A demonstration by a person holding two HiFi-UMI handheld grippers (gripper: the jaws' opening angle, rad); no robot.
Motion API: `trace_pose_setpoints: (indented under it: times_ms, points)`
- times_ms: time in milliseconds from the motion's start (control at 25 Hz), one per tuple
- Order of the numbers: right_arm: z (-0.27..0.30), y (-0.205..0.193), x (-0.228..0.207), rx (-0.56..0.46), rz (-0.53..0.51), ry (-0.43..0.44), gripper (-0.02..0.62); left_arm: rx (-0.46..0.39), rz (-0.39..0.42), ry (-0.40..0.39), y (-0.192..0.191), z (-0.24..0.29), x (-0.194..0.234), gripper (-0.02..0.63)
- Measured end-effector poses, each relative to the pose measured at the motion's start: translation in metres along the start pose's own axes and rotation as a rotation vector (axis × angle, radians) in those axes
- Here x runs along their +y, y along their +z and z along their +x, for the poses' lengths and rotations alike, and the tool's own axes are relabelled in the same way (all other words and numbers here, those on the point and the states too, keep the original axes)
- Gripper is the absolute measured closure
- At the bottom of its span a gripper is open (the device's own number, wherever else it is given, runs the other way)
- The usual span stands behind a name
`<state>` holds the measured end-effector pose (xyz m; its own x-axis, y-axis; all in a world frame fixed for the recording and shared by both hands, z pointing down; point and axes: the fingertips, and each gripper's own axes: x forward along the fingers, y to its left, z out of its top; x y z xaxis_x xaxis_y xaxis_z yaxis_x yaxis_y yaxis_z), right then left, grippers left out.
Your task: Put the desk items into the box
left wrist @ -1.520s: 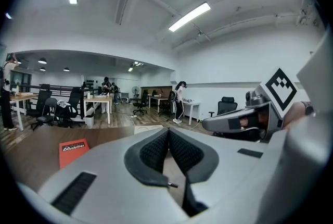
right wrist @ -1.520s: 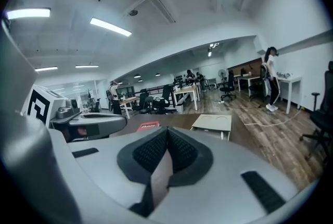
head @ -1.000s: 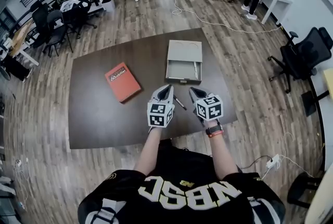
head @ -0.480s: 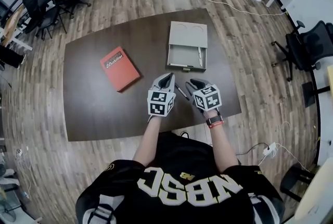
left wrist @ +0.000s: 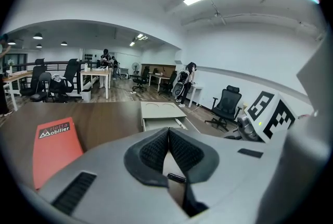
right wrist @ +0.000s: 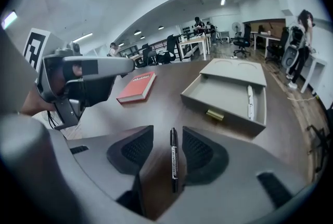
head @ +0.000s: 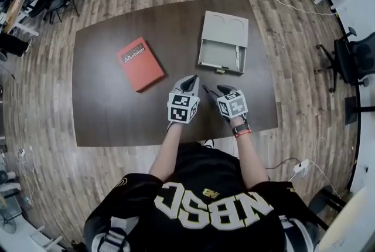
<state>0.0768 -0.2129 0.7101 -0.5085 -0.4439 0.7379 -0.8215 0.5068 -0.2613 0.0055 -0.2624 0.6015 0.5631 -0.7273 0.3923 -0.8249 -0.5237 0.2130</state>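
Observation:
A black pen (right wrist: 173, 160) lies on the dark table between the pads of my right gripper (right wrist: 168, 137), which has just been opening; the pads stand apart from the pen on both sides. In the head view this pen (head: 206, 90) sits at the tip of the right gripper (head: 219, 91). My left gripper (head: 190, 80) hovers just left of it, and in its own view the left gripper (left wrist: 167, 137) is shut and empty. The grey open box (head: 223, 43) holds a white pen (head: 237, 57). A red book (head: 139, 63) lies to the left.
The table's (head: 105, 110) front edge runs just below both grippers. The box (right wrist: 229, 95) stands a short way beyond the right gripper, the red book (right wrist: 136, 87) farther left. Office chairs and desks stand around on the wooden floor.
Both grippers have come down toward the table. The right gripper now straddles the black pen, which earlier lay between the two grippers.

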Motion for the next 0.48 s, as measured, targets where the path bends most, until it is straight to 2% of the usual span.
trace_pose_setpoints:
  times_ms: [280,480]
  points:
    - [0.031,-0.022,-0.001,0.093,0.026,0.020,0.402,0.036,-0.018,0.022,-0.010,0.007,0.020,0.591]
    - [0.049,-0.038,-0.005,0.169,-0.041,-0.007,0.402,0.063,0.007,0.030,-0.016,0.012,0.028,0.591]
